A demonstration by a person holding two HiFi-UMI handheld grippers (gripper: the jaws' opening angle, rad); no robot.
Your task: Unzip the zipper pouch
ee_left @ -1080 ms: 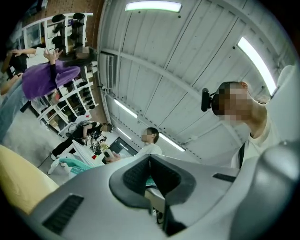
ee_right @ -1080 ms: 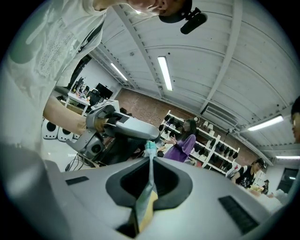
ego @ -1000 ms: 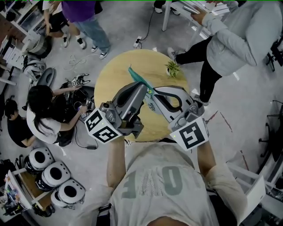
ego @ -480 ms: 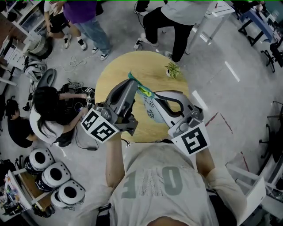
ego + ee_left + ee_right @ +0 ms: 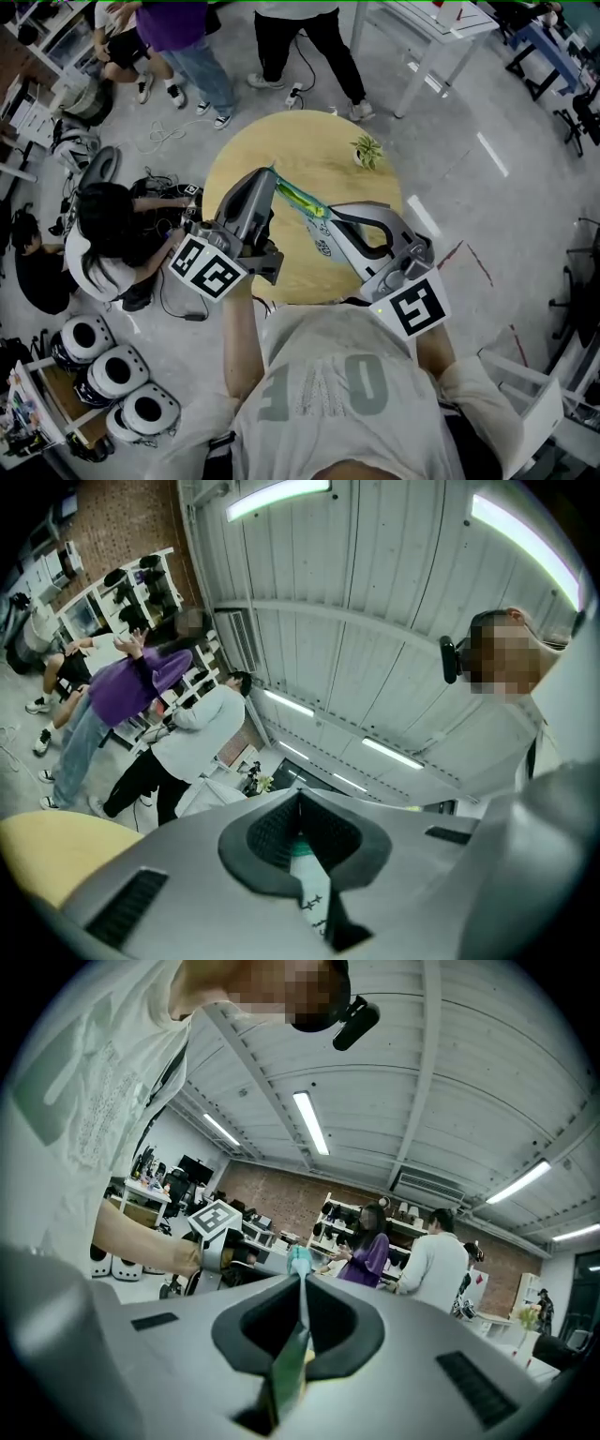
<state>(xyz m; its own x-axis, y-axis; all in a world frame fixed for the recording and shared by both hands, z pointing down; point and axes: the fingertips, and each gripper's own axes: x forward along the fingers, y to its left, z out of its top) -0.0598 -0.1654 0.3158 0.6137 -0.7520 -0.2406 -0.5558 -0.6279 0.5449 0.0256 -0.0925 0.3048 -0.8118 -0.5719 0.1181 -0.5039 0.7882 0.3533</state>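
I see left gripper (image 5: pixel 269 176) pinching the 10 o'clock end and right gripper (image 5: pixel 327 218) pinching the 4 o'clock end of the teal-green fabric zipper pouch (image 5: pixel 298 198), stretched over the round light-wood table (image 5: pixel 328 150).

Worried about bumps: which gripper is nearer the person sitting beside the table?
Left. The left gripper is on the seated person's side of the table; the right gripper is on the far side.

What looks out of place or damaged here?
Nothing stands out. The pouch is stretched at a slant between the left hand-held gripper and the right hand-held gripper, both shut on it above the table. The plant looks intact and nothing is spilled.
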